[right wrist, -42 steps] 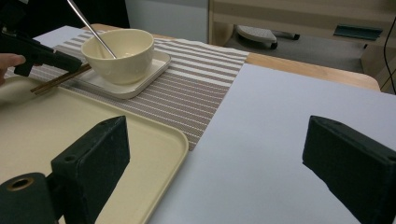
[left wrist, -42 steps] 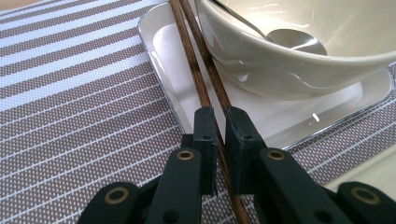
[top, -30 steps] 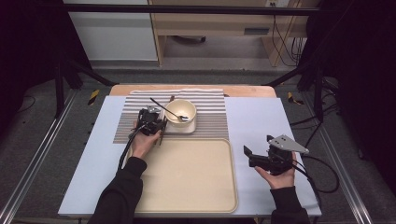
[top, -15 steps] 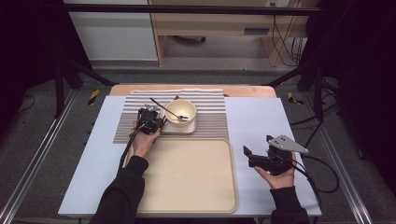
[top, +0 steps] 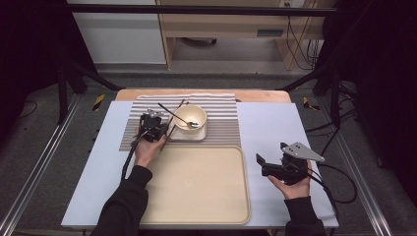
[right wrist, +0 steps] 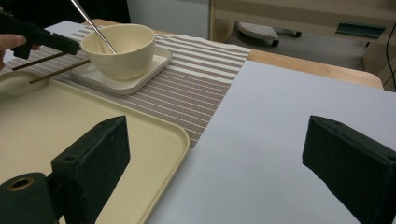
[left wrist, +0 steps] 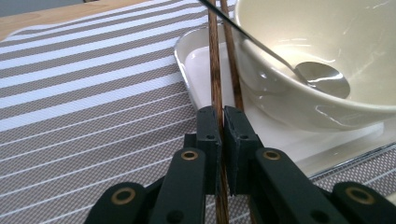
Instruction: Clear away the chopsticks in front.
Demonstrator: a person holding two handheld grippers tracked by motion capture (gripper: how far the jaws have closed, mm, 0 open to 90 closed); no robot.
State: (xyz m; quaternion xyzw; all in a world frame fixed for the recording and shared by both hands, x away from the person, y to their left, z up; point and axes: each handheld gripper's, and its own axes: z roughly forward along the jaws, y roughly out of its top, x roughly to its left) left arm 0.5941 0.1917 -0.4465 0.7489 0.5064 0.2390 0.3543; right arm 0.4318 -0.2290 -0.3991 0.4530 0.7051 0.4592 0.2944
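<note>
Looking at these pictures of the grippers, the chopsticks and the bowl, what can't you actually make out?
- Left gripper view: the near ends of the chopsticks run behind the left gripper, so whether it pinches one stick or both is unclear.
- Left gripper view: the bowl and the spoon handle are cut off by the frame edge.
- High view: the chopsticks' far tips are too small to tell.
- Right gripper view: the tray is cut off below.
</note>
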